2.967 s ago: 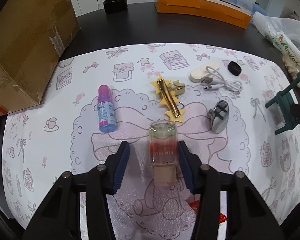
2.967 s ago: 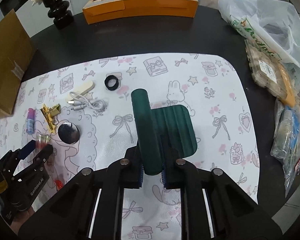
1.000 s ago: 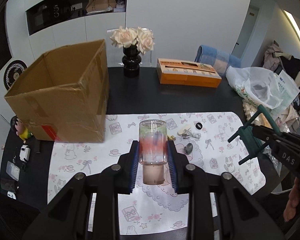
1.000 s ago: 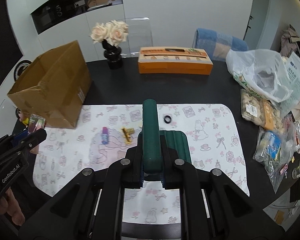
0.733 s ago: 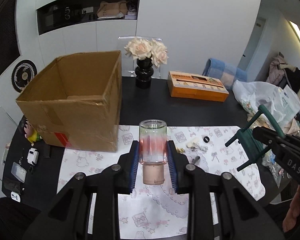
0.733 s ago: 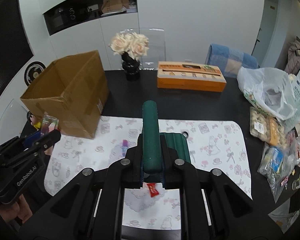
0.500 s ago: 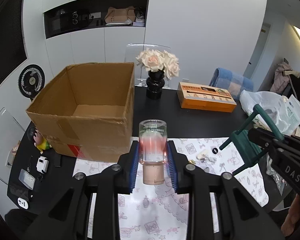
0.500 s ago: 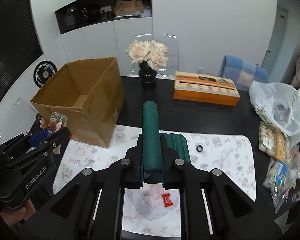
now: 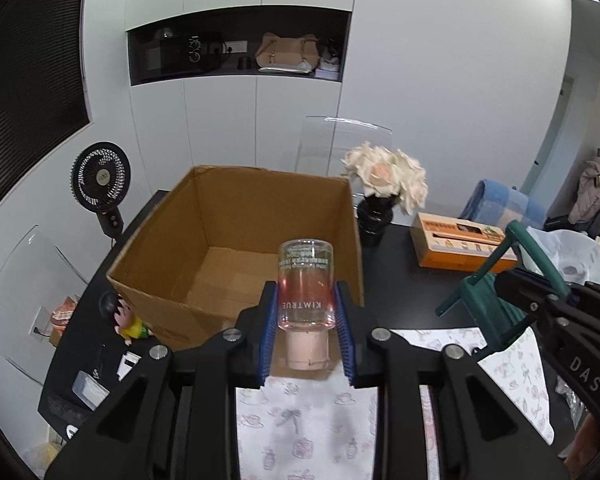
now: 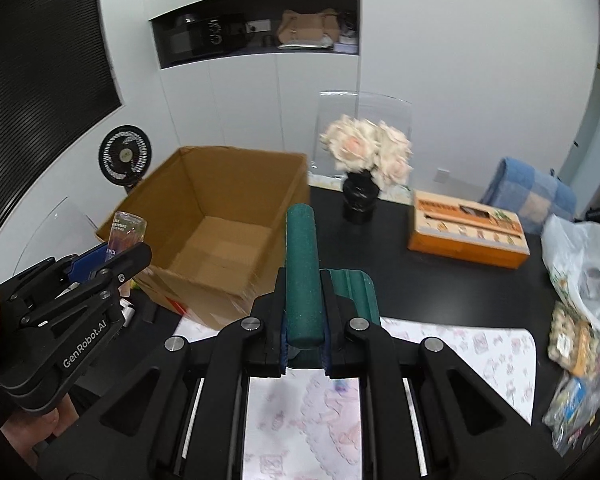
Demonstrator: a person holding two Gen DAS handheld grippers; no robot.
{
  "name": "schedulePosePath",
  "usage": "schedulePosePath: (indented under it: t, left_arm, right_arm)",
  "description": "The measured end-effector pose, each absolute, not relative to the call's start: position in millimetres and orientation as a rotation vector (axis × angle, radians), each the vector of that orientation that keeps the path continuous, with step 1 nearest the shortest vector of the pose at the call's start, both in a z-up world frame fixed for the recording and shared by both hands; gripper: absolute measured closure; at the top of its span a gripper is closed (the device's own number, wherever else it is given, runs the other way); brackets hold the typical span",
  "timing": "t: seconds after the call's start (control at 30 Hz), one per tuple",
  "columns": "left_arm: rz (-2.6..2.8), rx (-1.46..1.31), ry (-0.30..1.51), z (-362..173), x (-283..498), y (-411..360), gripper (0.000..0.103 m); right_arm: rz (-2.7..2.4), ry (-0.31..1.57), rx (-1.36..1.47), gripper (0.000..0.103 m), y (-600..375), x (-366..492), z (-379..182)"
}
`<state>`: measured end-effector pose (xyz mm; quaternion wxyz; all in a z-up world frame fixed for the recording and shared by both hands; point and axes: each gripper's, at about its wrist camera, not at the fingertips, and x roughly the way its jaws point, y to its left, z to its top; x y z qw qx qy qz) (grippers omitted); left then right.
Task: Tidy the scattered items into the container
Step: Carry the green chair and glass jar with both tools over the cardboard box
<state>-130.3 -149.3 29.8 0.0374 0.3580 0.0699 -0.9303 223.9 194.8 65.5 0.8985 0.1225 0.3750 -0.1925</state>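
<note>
My left gripper (image 9: 306,320) is shut on a clear bottle (image 9: 306,292) with pink liquid and a beige cap, held in the air just in front of the open cardboard box (image 9: 236,216). The box's floor looks bare. From the right wrist view, the same bottle (image 10: 126,230) and left gripper (image 10: 100,264) hang at the box's (image 10: 220,188) near left corner. My right gripper (image 10: 303,328) is shut on a dark green phone stand (image 10: 302,256), raised over the patterned mat (image 10: 480,344) near the box's right side. The stand (image 9: 496,280) shows at the right of the left wrist view.
A black vase of pale roses (image 9: 384,188) stands right of the box, with an orange tissue box (image 9: 460,244) and a blue blanket (image 9: 504,204) beyond. Plastic bags and snack packs (image 10: 580,280) crowd the right table edge. A small figurine (image 9: 128,320) and small gadgets lie left of the box.
Both grippers rose from the mat with their objects and swung left toward the box. The box's open top and inside now face both cameras.
</note>
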Motion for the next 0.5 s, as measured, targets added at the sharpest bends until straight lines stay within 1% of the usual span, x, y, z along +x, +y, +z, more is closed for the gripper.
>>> schedulePosePath:
  t: [0.37,0.5]
  left_arm:
    - [-2.797,1.077,0.305,32.0,-173.9,-208.9,0.076]
    - [-2.765,1.097,0.379,31.7,-199.3,-231.0,0.076]
  right_arm:
    - [-0.335,0.769,0.223,0.091,206.2,298.0,81.8]
    - [-0.296,0.775,0.214,0.091,206.8,324.8,83.3]
